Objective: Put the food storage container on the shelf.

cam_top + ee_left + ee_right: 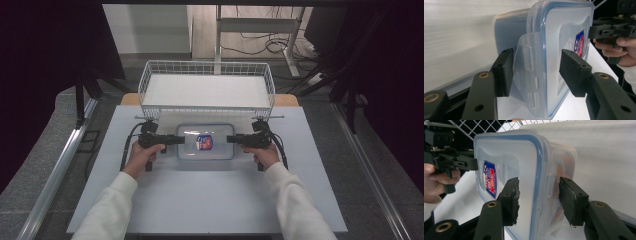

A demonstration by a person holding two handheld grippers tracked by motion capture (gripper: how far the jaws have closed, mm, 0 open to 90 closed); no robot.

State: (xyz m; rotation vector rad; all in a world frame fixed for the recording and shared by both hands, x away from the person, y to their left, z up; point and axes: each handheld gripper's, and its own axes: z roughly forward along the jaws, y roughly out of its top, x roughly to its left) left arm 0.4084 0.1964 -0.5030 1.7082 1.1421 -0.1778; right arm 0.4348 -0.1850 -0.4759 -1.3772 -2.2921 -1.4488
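A clear plastic food container [205, 141] with a blue-sealed lid lies on the desk [200, 195], just in front of the white wire basket [207, 87]. The left tool [178, 140] and right tool [231, 139] each clamp one of its short ends.

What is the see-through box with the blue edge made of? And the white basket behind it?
The box looks like clear, smooth plastic: you can see through its lid and side flaps, and it shines a little. The blue line in the lid may be a rubbery seal. The basket seems to be thin metal wire coated white, crossing in a grid.
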